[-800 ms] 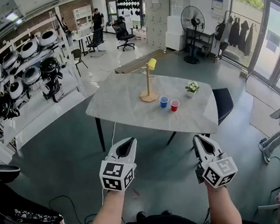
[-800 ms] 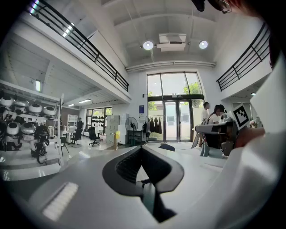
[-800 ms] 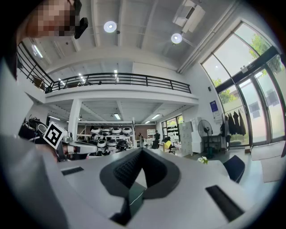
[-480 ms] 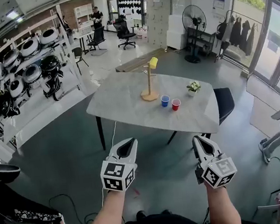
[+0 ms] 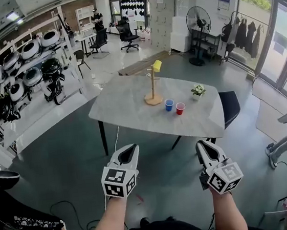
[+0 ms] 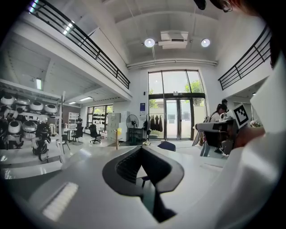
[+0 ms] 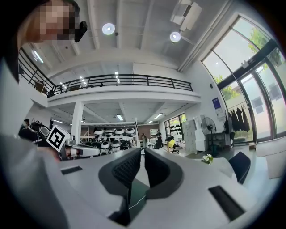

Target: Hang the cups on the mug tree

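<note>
Table top (image 5: 126, 101): pale grey, stone-look with faint veining; smooth, low sheen.
Mug tree (image 5: 152, 87): light wood, unpainted, matt.
Yellow cup (image 5: 155, 65), blue cup (image 5: 168, 104), red cup (image 5: 179, 108): plastic by look, too small to confirm; smooth, slightly glossy.
Left gripper (image 5: 131, 147), right gripper (image 5: 201, 143): white moulded plastic shells; smooth, matt to satin.
Pads (image 6: 127, 166): black, finely ribbed, rubber-like, matt.
Floor (image 5: 76, 155): grey-green, smooth, dull shine with soft reflections.
</note>
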Tool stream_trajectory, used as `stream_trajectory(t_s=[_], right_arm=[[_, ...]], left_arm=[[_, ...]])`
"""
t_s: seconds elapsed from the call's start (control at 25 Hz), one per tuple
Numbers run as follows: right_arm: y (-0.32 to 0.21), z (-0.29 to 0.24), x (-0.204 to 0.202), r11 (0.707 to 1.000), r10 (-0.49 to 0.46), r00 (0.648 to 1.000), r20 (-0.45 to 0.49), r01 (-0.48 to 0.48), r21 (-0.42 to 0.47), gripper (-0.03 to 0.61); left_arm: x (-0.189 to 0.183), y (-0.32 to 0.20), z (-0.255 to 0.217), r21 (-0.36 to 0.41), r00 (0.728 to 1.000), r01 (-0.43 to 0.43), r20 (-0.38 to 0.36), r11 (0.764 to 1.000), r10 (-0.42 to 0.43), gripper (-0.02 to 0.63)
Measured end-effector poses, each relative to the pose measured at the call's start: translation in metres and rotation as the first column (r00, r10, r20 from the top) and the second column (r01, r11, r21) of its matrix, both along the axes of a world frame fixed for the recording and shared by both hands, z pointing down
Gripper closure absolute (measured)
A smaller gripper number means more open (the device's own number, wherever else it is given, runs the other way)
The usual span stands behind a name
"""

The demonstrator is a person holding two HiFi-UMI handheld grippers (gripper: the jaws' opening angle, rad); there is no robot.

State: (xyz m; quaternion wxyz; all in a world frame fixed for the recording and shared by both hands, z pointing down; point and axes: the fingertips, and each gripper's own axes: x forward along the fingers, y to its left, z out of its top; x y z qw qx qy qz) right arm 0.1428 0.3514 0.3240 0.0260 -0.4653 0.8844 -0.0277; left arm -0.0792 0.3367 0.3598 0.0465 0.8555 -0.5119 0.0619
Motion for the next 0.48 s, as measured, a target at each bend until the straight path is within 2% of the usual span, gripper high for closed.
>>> stream_trajectory(t_s=[0.16, 0.24, 0.36, 0.4, 0.48], right_arm=[[0.000, -0.002, -0.003, 1.000, 0.006, 1.000, 0.010, -0.006, -0.004, 0.554], [0.000, -0.002, -0.004, 1.000, 0.009, 1.000, 0.016, -0.009, -0.014, 0.456], [0.001, -0.002, -0.004, 1.000, 0.016, 1.000, 0.021, -0.015, -0.024, 0.416], [0.001, -0.003, -0.003, 0.999, 0.021, 0.999, 0.024, -0.020, -0.024, 0.408], [0.001, -0.003, -0.003, 0.999, 0.029, 0.999, 0.029, -0.029, -0.025, 0.383]], left_arm=[[-0.008, 0.001, -0.004, 0.013, 1.000, 0.005, -0.002, 1.000, -0.005, 0.603], [-0.012, 0.003, -0.006, 0.018, 1.000, 0.007, -0.013, 1.000, -0.007, 0.600], [-0.016, 0.005, -0.007, 0.018, 1.000, 0.005, -0.029, 1.000, -0.005, 0.597], [-0.017, 0.005, -0.006, 0.015, 0.999, 0.001, -0.033, 1.000, -0.001, 0.575], [-0.017, 0.006, -0.004, 0.006, 0.999, -0.009, -0.043, 1.000, 0.010, 0.489]])
